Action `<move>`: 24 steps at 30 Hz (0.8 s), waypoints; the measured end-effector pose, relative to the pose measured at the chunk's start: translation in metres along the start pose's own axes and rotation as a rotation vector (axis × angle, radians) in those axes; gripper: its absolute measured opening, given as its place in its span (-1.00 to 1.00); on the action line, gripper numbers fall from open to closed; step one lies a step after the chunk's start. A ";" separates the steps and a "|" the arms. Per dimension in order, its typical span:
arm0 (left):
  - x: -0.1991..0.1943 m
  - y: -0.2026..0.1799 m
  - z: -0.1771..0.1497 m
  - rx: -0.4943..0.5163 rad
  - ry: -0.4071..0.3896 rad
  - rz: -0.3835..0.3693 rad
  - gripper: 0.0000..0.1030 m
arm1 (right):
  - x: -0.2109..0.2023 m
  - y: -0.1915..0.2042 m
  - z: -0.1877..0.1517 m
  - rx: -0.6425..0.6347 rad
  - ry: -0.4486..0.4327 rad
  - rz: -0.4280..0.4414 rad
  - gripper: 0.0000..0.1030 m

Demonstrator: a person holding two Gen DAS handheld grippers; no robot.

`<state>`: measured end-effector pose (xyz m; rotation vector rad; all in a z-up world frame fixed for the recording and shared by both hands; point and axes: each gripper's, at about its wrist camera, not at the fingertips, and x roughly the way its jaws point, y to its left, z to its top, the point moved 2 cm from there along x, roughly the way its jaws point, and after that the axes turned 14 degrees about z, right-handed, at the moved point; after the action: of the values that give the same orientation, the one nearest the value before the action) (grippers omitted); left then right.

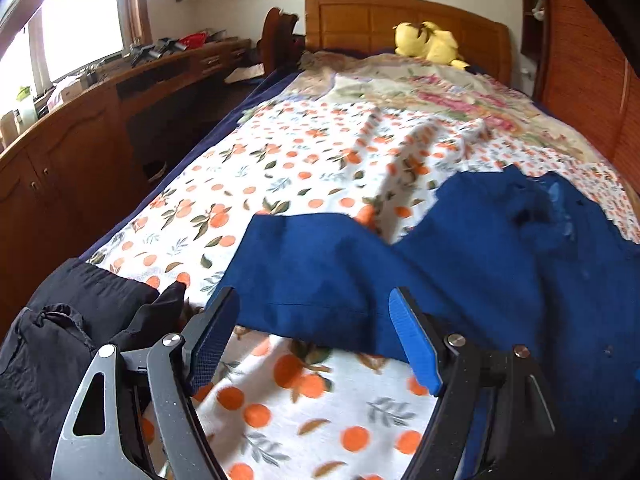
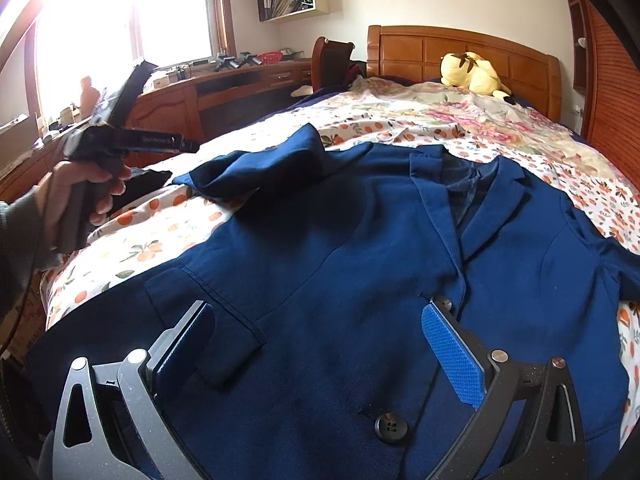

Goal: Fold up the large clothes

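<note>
A navy blue jacket lies face up on the bed, lapels toward the headboard and a black button near the hem. Its left sleeve is bent across the bedspread. My right gripper hovers open over the jacket's front, beside a pocket flap, with nothing between its pads. My left gripper is open too; the sleeve's edge lies just past its fingertips and the pads do not press on it. In the right wrist view a hand holds the left gripper's handle at the bed's left side.
A black garment is heaped at the bed's near left corner. The orange-print bedspread covers the mattress, with a floral sheet and a yellow plush toy by the headboard. A wooden desk runs along the left; a wardrobe stands right.
</note>
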<state>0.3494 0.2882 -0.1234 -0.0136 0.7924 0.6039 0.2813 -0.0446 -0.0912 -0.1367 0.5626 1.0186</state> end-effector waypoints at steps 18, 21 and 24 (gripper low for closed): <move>0.089 0.024 -0.016 -0.054 0.214 0.001 0.17 | 0.007 0.000 0.001 -0.012 0.030 0.000 1.00; 0.085 0.017 -0.015 -0.019 0.232 -0.024 -0.64 | 0.004 0.001 0.001 -0.013 0.022 -0.003 1.00; 0.063 0.007 -0.003 0.043 0.180 0.055 -0.71 | -0.002 0.002 0.000 -0.017 0.011 -0.007 1.00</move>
<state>0.3781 0.3251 -0.1658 -0.0064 0.9832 0.6437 0.2786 -0.0450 -0.0894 -0.1593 0.5632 1.0161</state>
